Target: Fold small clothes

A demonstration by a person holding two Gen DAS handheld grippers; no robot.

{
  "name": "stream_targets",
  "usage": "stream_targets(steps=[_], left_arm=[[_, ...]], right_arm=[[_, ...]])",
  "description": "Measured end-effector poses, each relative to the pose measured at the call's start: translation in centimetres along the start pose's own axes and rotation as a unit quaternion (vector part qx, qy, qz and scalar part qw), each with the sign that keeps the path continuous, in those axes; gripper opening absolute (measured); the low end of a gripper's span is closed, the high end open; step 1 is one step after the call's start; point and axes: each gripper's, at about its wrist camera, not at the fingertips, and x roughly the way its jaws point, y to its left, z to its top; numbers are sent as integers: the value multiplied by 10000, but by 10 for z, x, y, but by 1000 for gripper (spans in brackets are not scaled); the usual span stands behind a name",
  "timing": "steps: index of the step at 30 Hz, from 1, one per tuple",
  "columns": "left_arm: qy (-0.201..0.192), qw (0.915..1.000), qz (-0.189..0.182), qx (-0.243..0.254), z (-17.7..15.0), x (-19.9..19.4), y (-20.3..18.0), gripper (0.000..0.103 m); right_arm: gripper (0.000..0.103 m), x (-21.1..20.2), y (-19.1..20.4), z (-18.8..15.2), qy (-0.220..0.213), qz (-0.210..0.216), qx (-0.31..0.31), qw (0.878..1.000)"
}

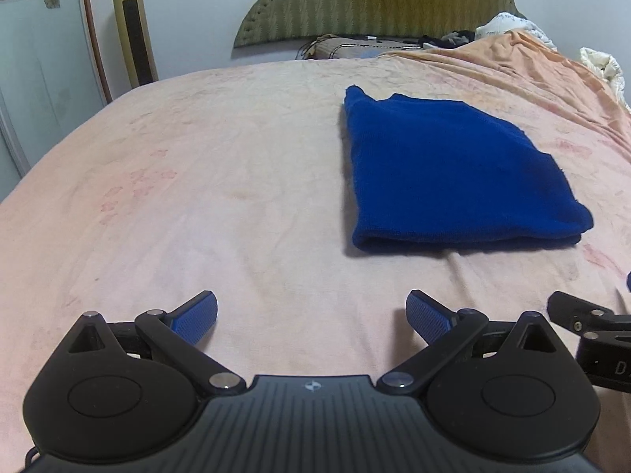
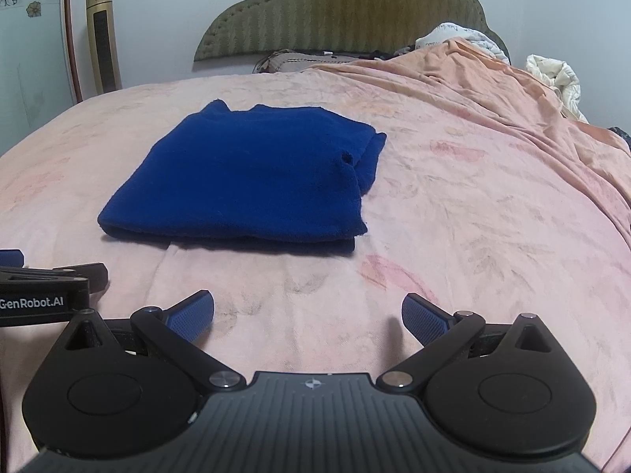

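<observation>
Pink bedding with a faint floral print covers the bed that fills the left wrist view, running back to an olive quilted headboard against a pale wall, with a gold tower fan standing beside the bed's far left corner. On the sheet lies a blue garment, folded into a thick, roughly square packet, right of the bed's middle and well ahead of the left gripper, whose jaws stand wide apart over bare sheet with nothing between them. An orange blanket is heaped along the bed's right side toward the headboard, and part of the right gripper shows at the lower right edge. From the right wrist view, the same bed spreads out below the headboard, and the blue garment rests left of centre, its folded edge nearest the camera and its layered edges along its right side. The right gripper hangs above the sheet near the bed's near edge, jaws spread and empty, apart from the garment. At the left edge sits the left gripper, marked "GenRobot.AI".
</observation>
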Motion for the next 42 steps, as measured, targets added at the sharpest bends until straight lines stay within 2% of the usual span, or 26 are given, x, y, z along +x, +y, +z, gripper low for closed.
stream_targets(steps=[42], left_arm=[[42,9997,196,124,-2,-2,-2,103]], right_arm=[[103,-1,-1,0,-14,92,17,10000]])
